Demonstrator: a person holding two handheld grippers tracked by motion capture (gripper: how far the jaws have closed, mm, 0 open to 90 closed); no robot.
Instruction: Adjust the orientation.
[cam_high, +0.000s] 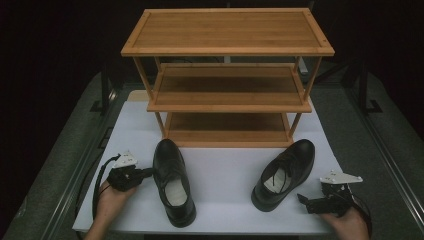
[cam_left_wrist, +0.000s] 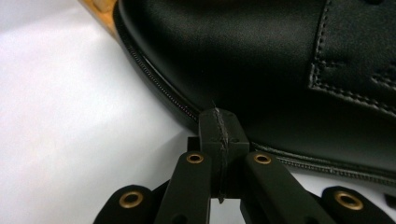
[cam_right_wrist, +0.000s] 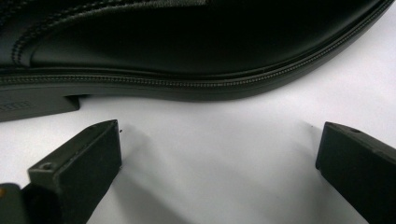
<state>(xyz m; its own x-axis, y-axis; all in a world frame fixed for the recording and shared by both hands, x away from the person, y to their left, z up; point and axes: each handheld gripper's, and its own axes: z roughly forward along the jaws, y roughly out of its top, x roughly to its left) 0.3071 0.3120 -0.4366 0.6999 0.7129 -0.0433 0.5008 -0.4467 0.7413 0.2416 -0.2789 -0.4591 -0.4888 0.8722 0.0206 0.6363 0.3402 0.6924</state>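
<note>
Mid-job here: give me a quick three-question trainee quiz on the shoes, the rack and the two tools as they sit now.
1. True or false: the left tool has its jaws shut, with nothing between them.
2. Multiple choice: where do both black shoes stand? A) on the rack's top shelf B) on the white tabletop in front of the rack C) on the bottom shelf
3. Fill in: the right tool has its jaws ____, beside the right shoe.

Key:
1. True; its tips sit at the sole edge of the left shoe.
2. B; the tabletop holds both, and the wooden rack has bare shelves.
3. Open.
</note>
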